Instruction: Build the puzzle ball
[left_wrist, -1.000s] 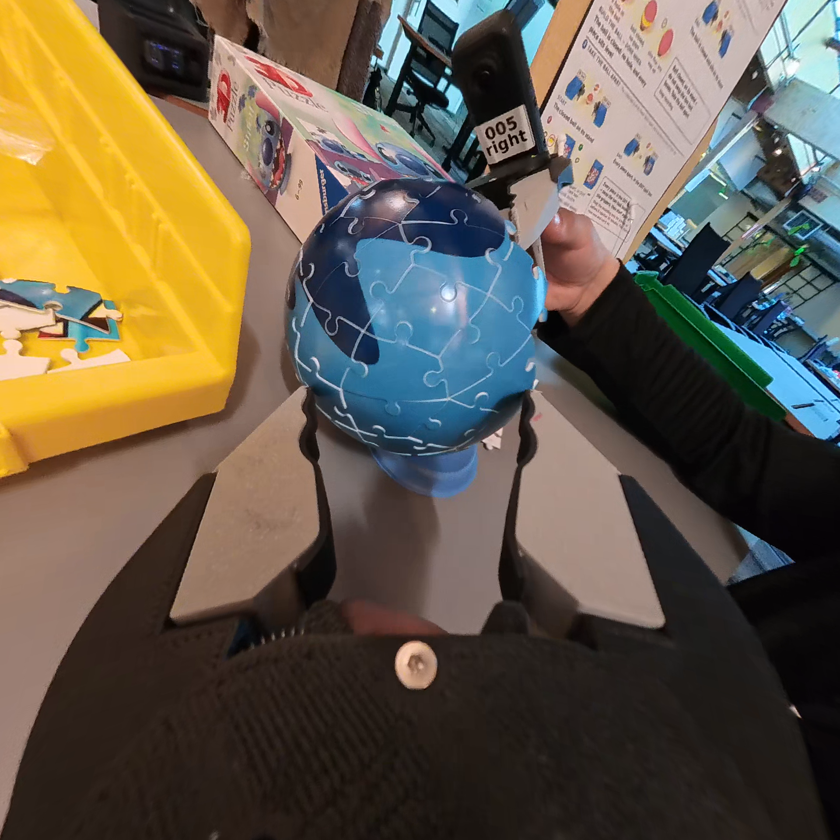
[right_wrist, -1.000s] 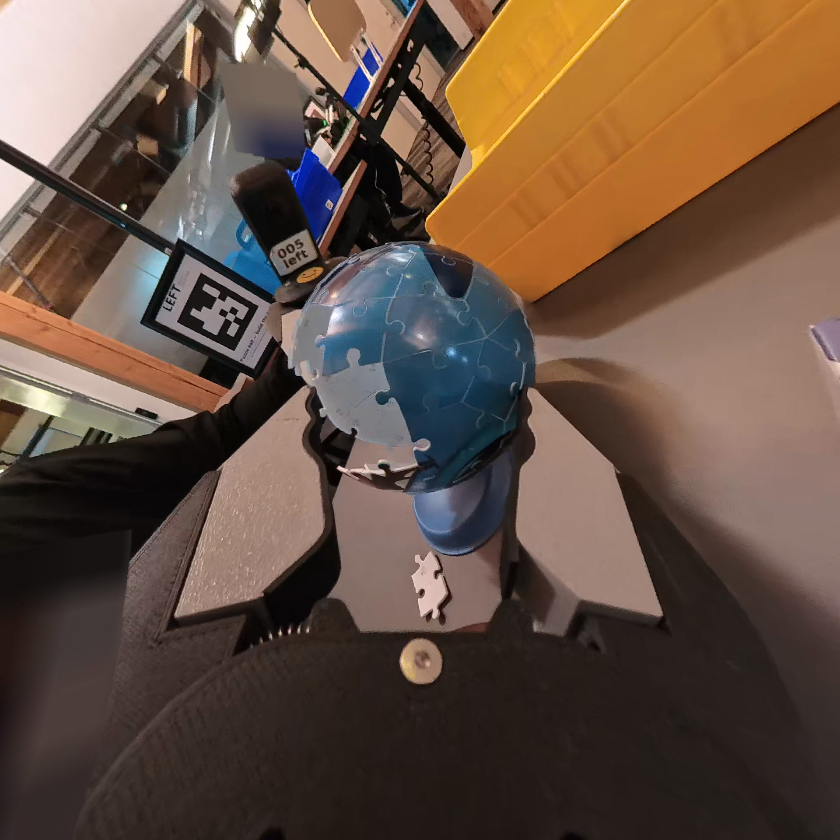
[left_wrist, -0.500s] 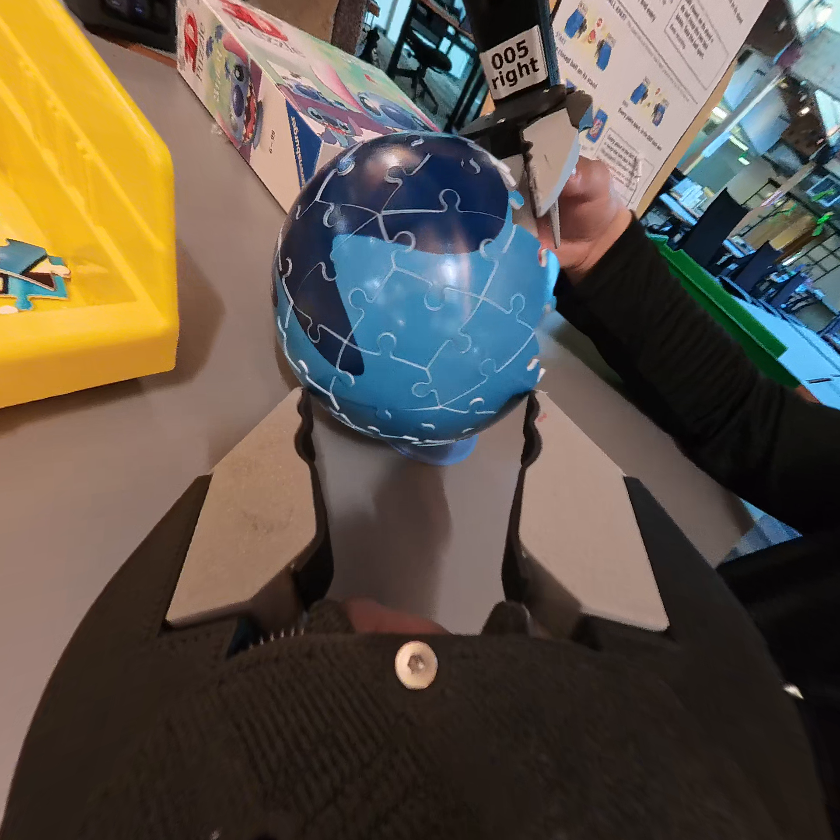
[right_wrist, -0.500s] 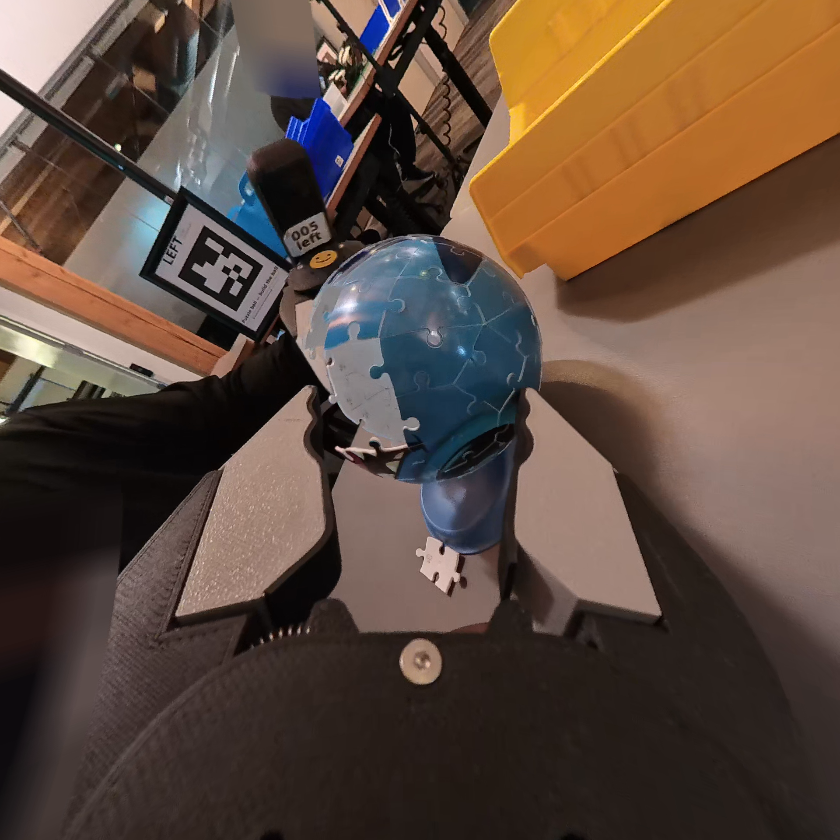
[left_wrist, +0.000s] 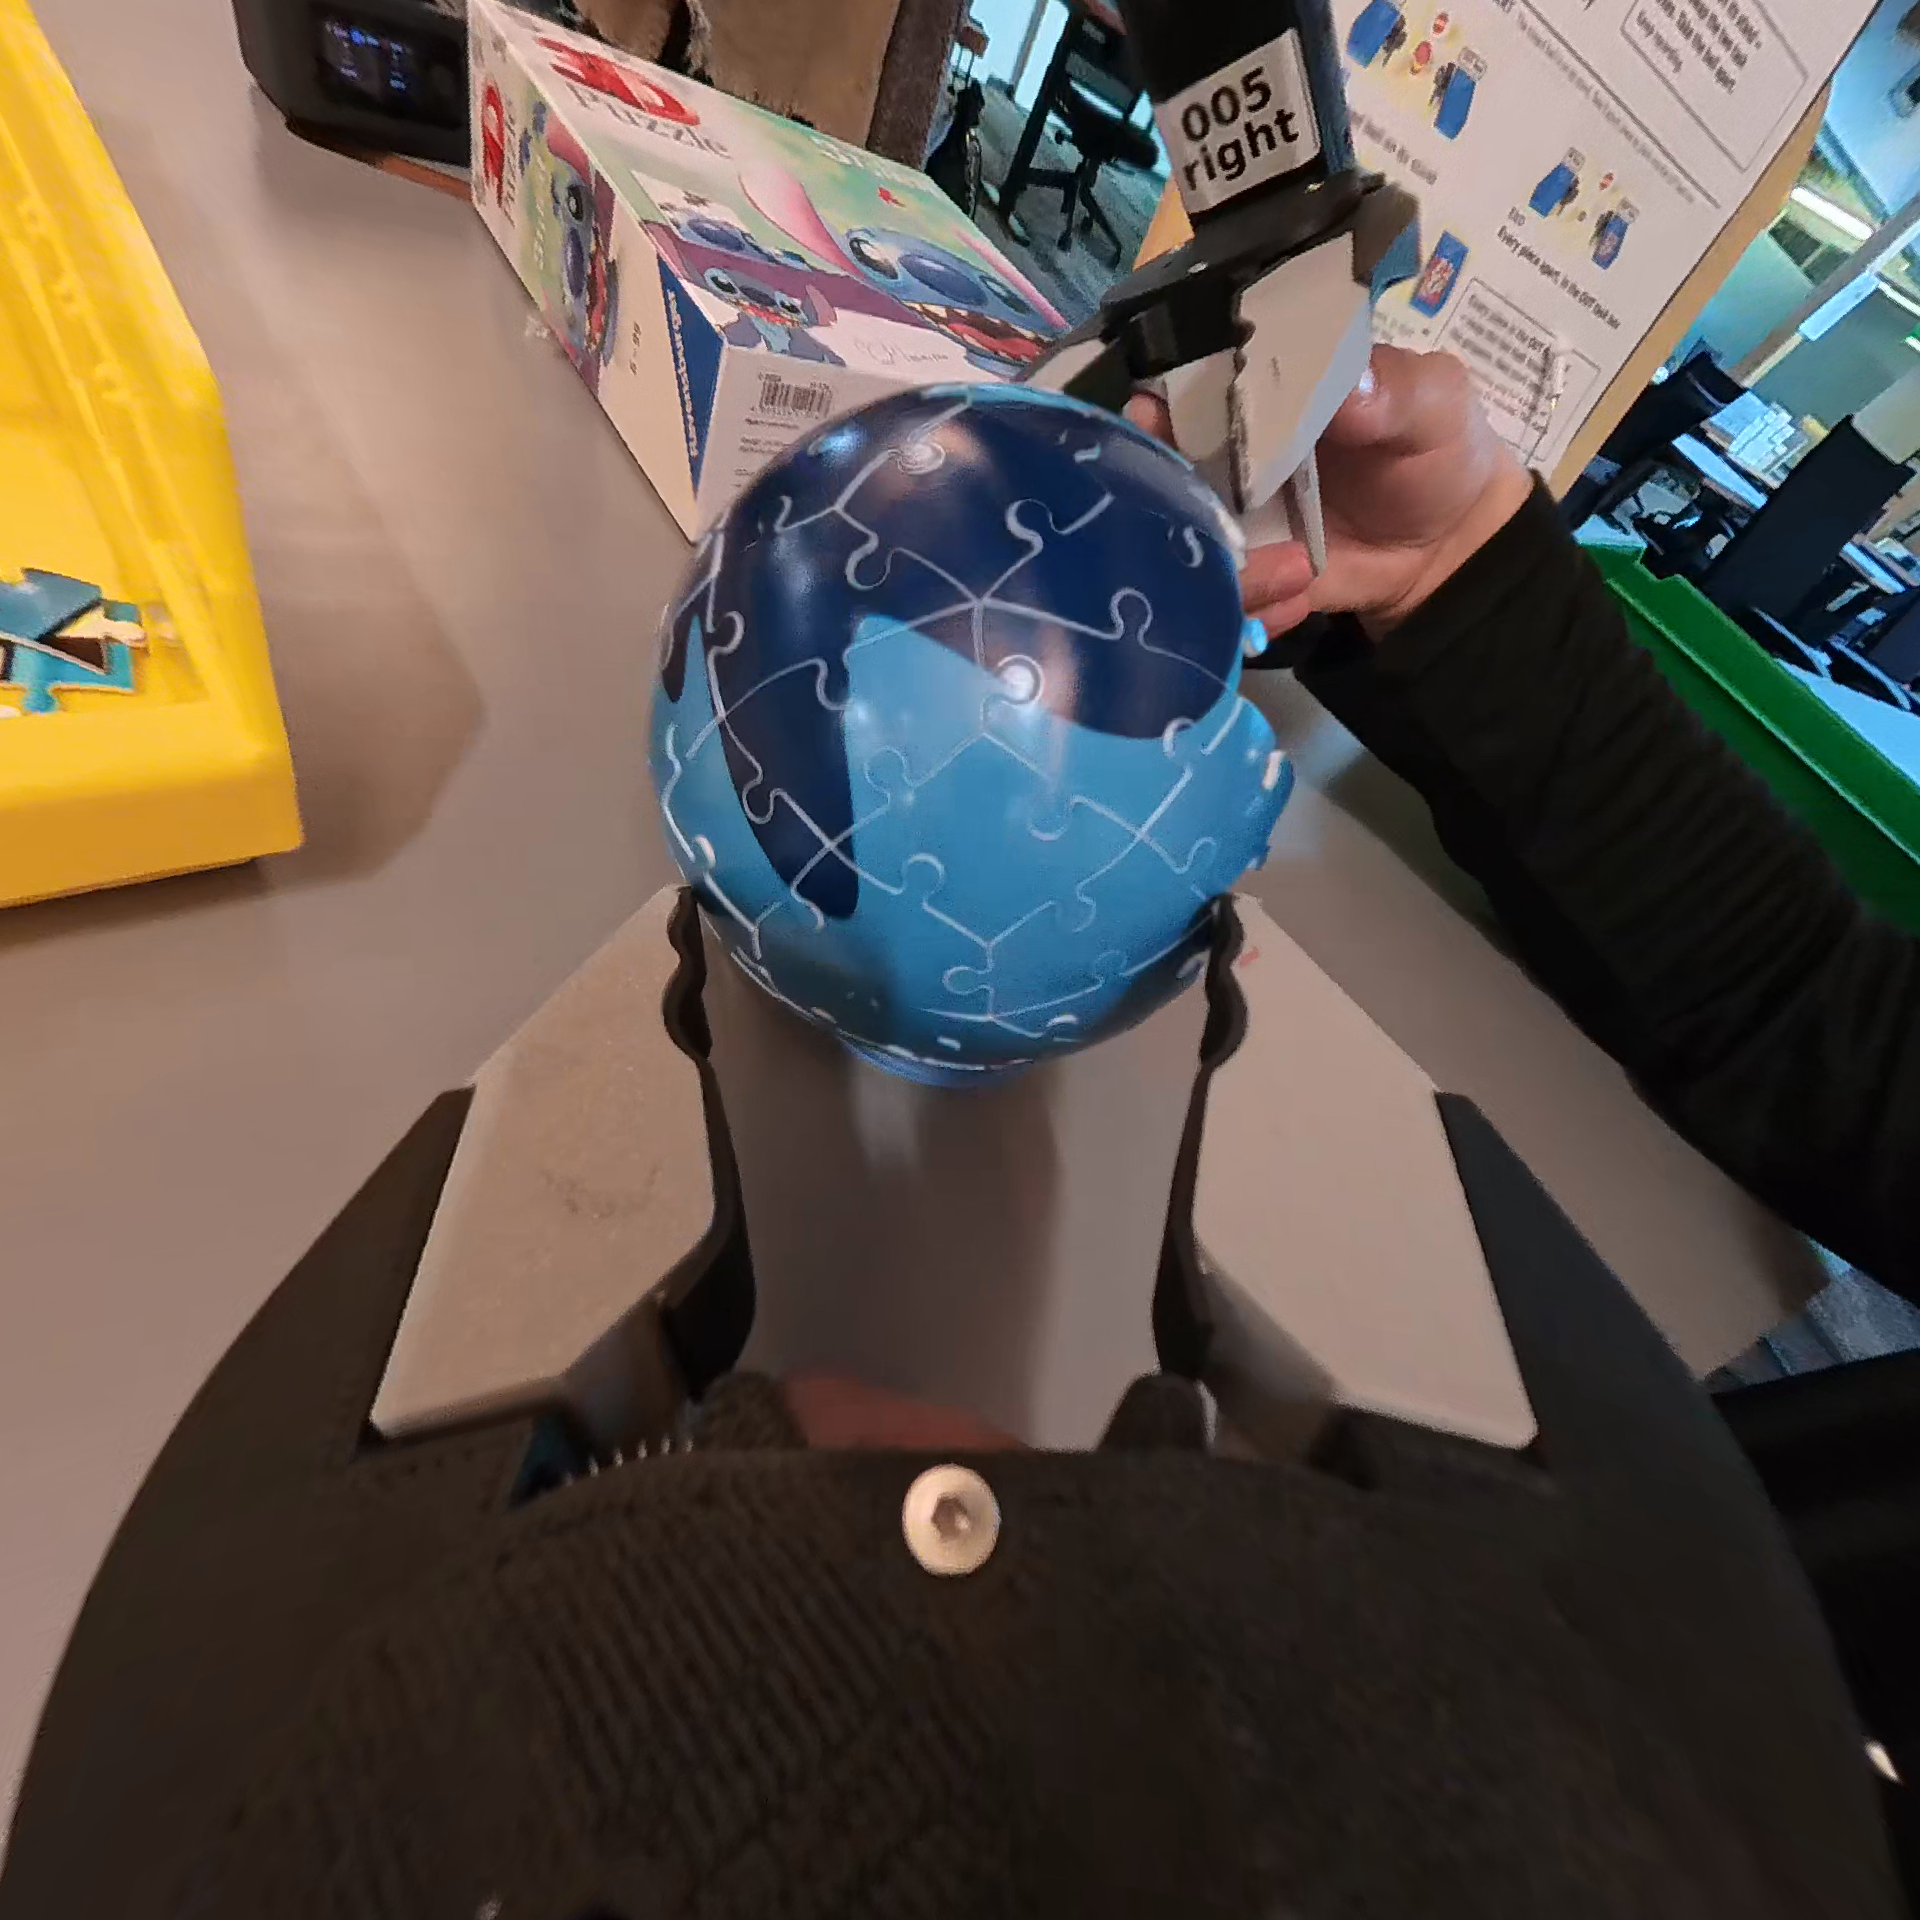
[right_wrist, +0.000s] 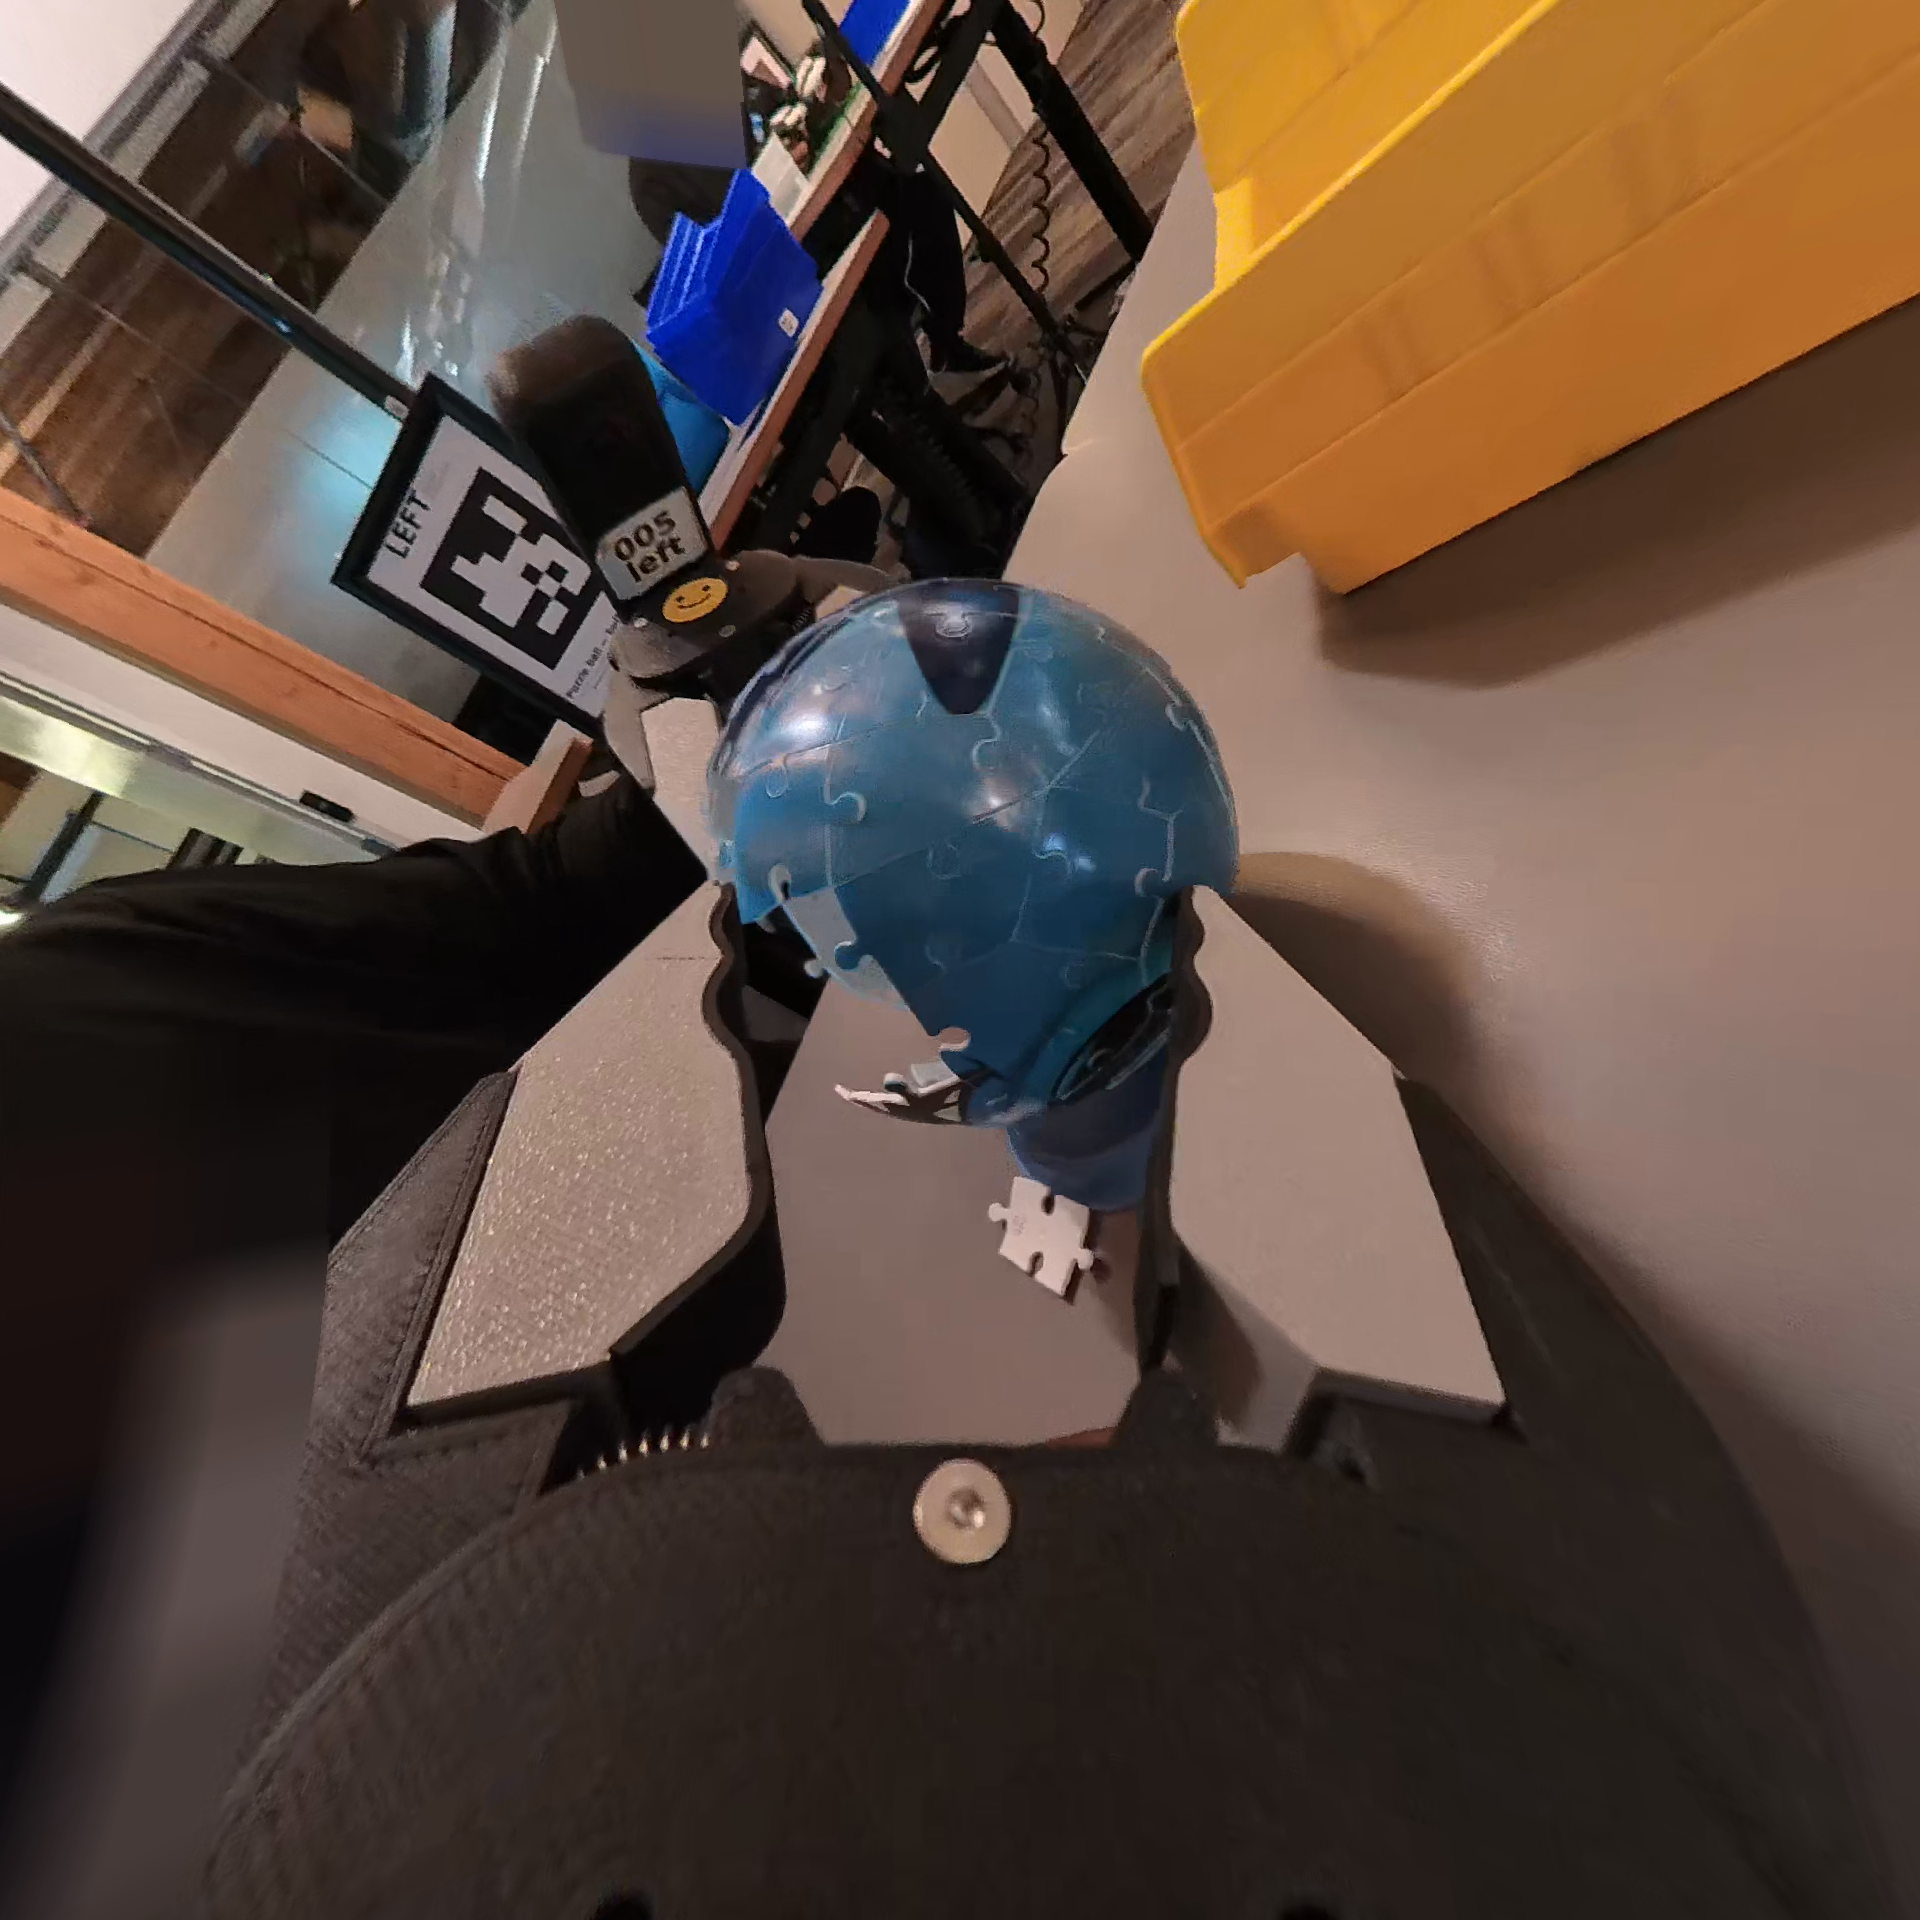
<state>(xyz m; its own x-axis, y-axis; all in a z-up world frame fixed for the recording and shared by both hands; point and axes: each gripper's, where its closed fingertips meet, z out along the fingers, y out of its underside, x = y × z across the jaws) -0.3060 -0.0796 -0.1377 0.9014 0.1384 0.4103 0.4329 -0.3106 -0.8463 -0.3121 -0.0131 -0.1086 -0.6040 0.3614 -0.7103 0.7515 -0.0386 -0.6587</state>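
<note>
The blue puzzle ball (left_wrist: 966, 748) sits between the fingertips of my left gripper (left_wrist: 951, 935), whose wide jaws press its lower sides. Its dark blue patch faces up. Its blue stand (left_wrist: 935, 1065) barely shows underneath. My right gripper (right_wrist: 956, 925) holds the same ball (right_wrist: 997, 862) from the opposite side, with the fingers touching its flanks. It also shows in the left wrist view (left_wrist: 1236, 416) behind the ball. The ball's lower left edge is jagged and open, with pale pieces (right_wrist: 821, 925). The stand (right_wrist: 1081, 1153) is below. A loose white puzzle piece (right_wrist: 1044, 1236) lies on the table.
A yellow bin (left_wrist: 125, 582) with loose pieces stands at the left and also shows in the right wrist view (right_wrist: 1558, 291). The puzzle box (left_wrist: 727, 281) lies behind the ball. A green bin (left_wrist: 1745, 717) is at the right. The grey table (left_wrist: 312, 1039) lies below. About 9 cm separates my left fingertips from my right. From either gripper's tips it is about 12 cm to the loose white puzzle piece (right_wrist: 1044, 1236).
Both grippers swung around the ball, and it turned so the dark blue patch shows more on top. The stand shows less in the left view. The yellow bin slid toward the frame edges.
</note>
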